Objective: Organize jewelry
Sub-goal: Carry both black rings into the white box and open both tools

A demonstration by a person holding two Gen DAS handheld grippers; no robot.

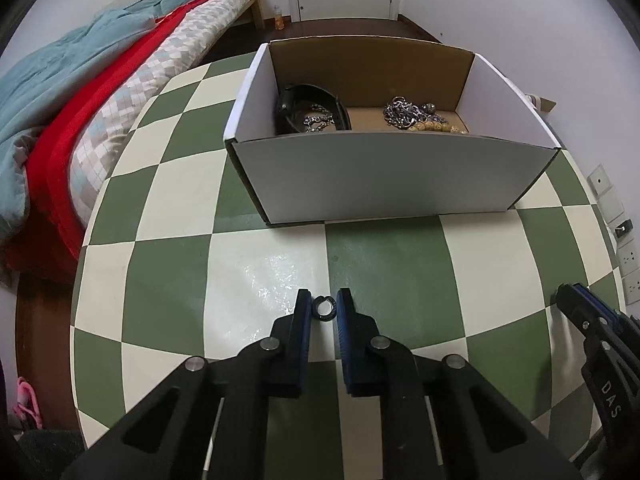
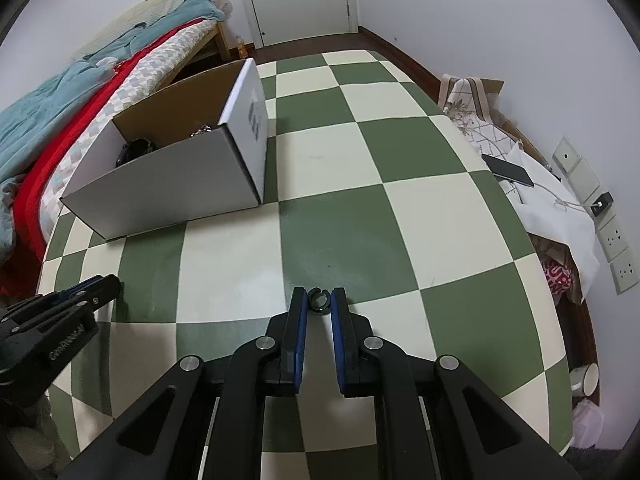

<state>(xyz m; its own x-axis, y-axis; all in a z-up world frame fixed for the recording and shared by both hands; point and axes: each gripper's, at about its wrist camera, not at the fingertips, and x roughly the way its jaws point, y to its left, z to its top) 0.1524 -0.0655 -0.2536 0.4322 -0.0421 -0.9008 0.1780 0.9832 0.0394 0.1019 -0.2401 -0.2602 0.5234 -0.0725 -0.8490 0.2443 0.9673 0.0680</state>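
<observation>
A small black ring (image 1: 325,308) sits between the fingertips of my left gripper (image 1: 324,307), touching or nearly touching both pads, low over the checkered table (image 1: 384,272). Another small black ring (image 2: 319,301) sits the same way between the fingertips of my right gripper (image 2: 319,300). A white cardboard box (image 1: 380,176) stands at the far side of the table and also shows in the right wrist view (image 2: 168,188). Inside lie a black bracelet (image 1: 310,110), a silver chain (image 1: 402,112) and yellowish beads (image 1: 434,125).
A bed with a teal and red blanket (image 1: 80,92) runs along the left. A phone (image 2: 508,170) lies on white cloth at the table's right edge. Wall sockets (image 2: 612,236) are on the right wall. The right gripper shows at the right of the left wrist view (image 1: 592,320).
</observation>
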